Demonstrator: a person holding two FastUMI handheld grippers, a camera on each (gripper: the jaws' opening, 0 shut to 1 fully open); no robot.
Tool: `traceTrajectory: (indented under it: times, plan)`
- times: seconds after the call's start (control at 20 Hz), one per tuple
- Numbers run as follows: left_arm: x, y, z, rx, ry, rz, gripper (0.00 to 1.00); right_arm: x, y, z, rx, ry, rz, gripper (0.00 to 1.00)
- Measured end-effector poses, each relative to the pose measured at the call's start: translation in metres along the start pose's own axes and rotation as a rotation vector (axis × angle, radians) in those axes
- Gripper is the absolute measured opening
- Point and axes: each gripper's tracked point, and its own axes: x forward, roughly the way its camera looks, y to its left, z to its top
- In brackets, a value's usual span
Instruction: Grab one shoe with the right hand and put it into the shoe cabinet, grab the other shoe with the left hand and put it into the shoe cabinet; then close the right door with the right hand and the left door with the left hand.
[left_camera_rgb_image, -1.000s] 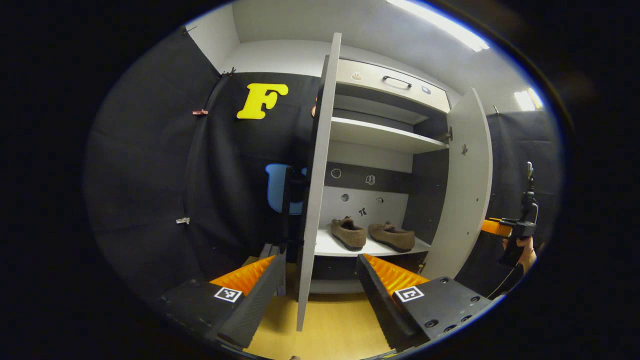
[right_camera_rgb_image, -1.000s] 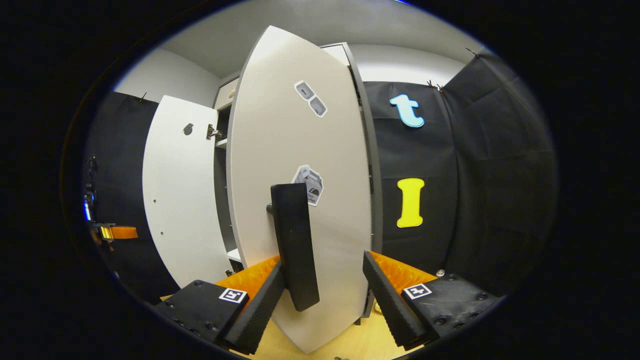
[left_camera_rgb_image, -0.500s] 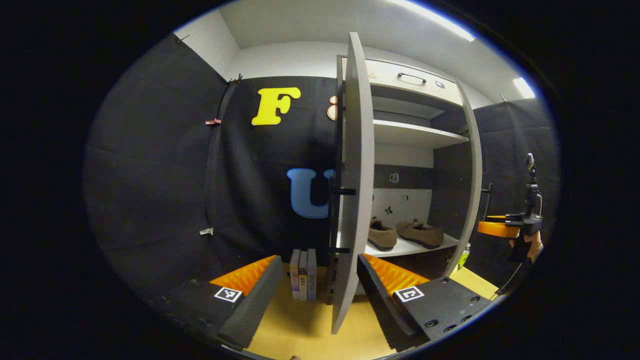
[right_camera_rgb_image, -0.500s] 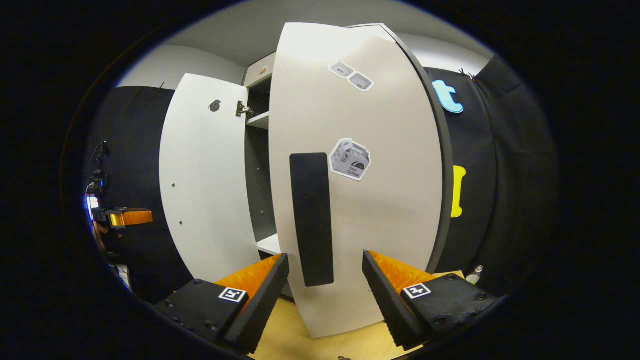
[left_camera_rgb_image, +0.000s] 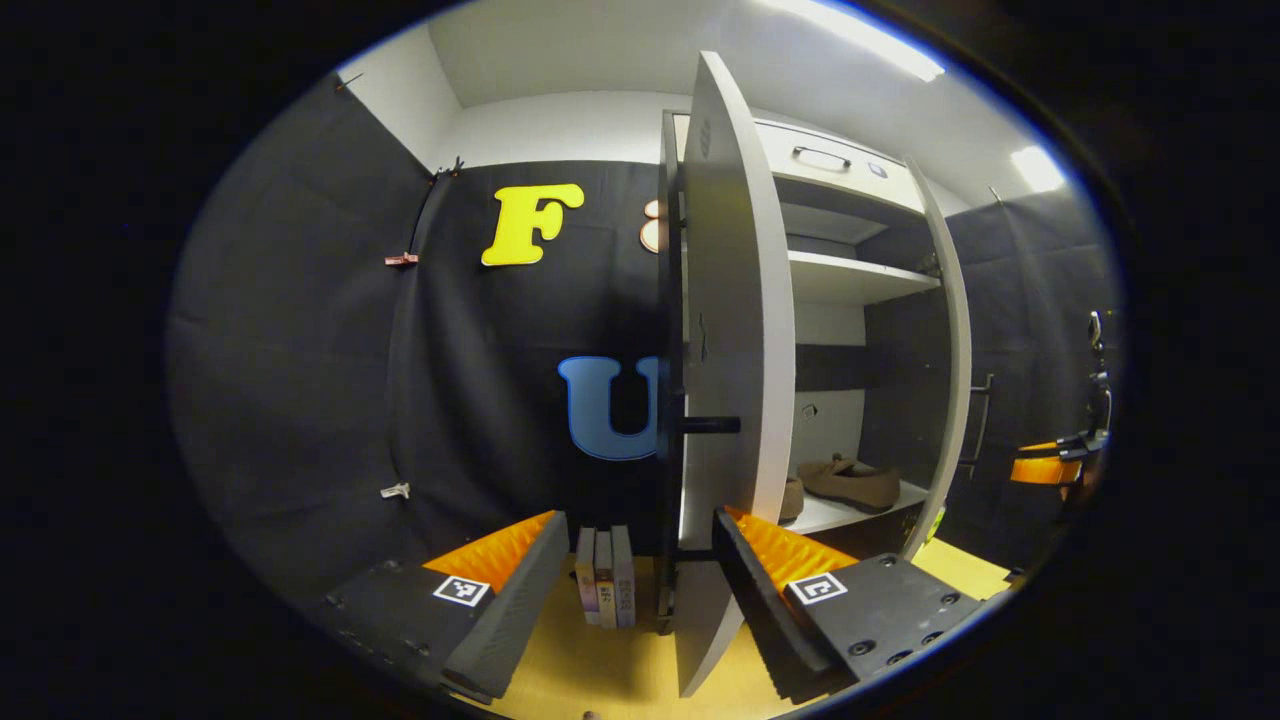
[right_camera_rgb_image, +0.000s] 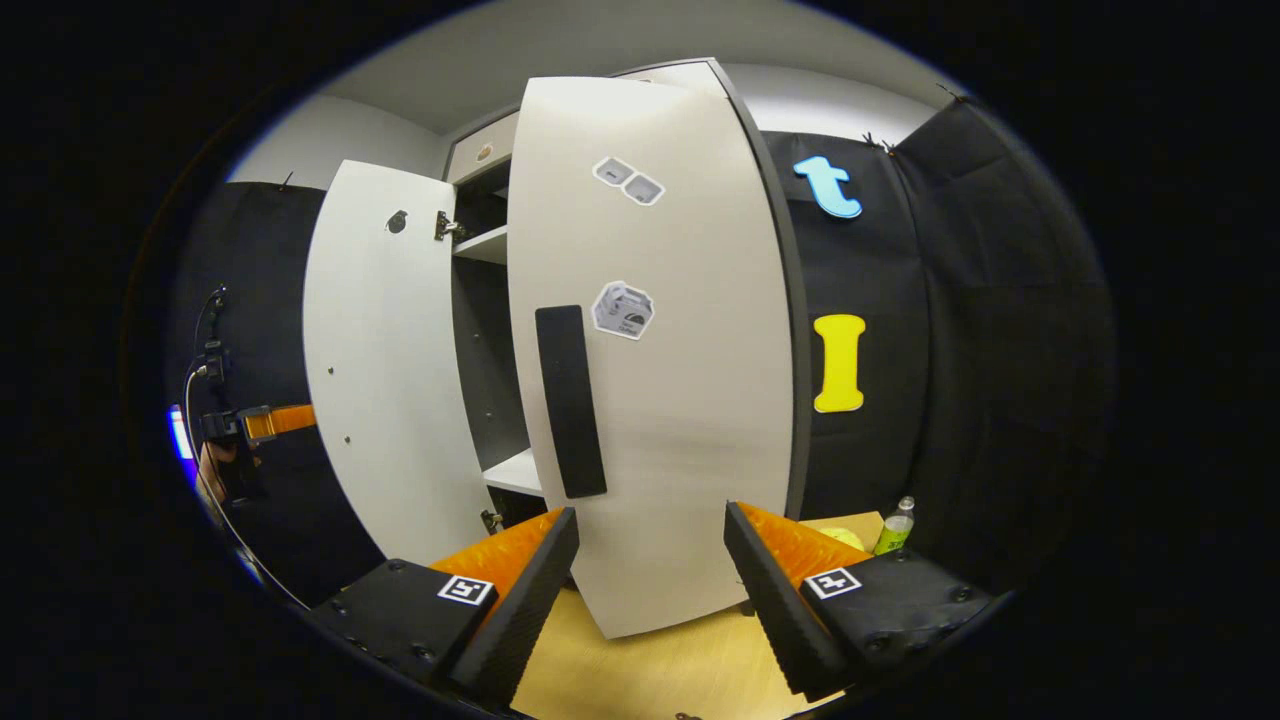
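Note:
In the left gripper view the cabinet's left door (left_camera_rgb_image: 730, 300) stands half-way, edge toward me, its dark handle (left_camera_rgb_image: 712, 425) sticking out. Its lower edge sits between the fingers of my open left gripper (left_camera_rgb_image: 630, 590), close to the right finger. Past it, one brown shoe (left_camera_rgb_image: 852, 481) lies on the lower shelf; the other shoe (left_camera_rgb_image: 790, 498) peeks out behind the door. In the right gripper view the right door (right_camera_rgb_image: 680, 400) with its dark handle (right_camera_rgb_image: 570, 400) is nearly closed. My right gripper (right_camera_rgb_image: 650, 590) is open and empty just in front of it.
Several books (left_camera_rgb_image: 605, 575) stand on the wooden floor left of the cabinet. A green bottle (right_camera_rgb_image: 895, 523) stands by the cabinet's right side. The right gripper (left_camera_rgb_image: 1050, 466) shows far right, the left gripper (right_camera_rgb_image: 270, 420) and its hand far left. An empty upper shelf (left_camera_rgb_image: 850, 285) sits inside.
The right door has swung further toward closed and the right gripper has backed off its handle. The left door has turned inward, now hiding most of one shoe.

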Motion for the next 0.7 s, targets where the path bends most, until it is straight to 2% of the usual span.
traceTrajectory:
  times: [0.2, 0.45, 0.7]
  plan:
    - [0.0, -0.018, 0.0, 0.031, -0.006, -0.044, 0.94, -0.009, -0.005, 0.0, 0.023, -0.006, -0.03, 0.98]
    - [0.009, -0.064, -0.003, 0.013, -0.004, -0.137, 0.93, -0.004, -0.009, 0.006, 0.001, -0.02, -0.011, 0.98]
    - [0.026, -0.108, -0.005, 0.051, -0.002, -0.19, 0.94, 0.001, -0.025, 0.006, -0.002, -0.009, -0.001, 0.98]
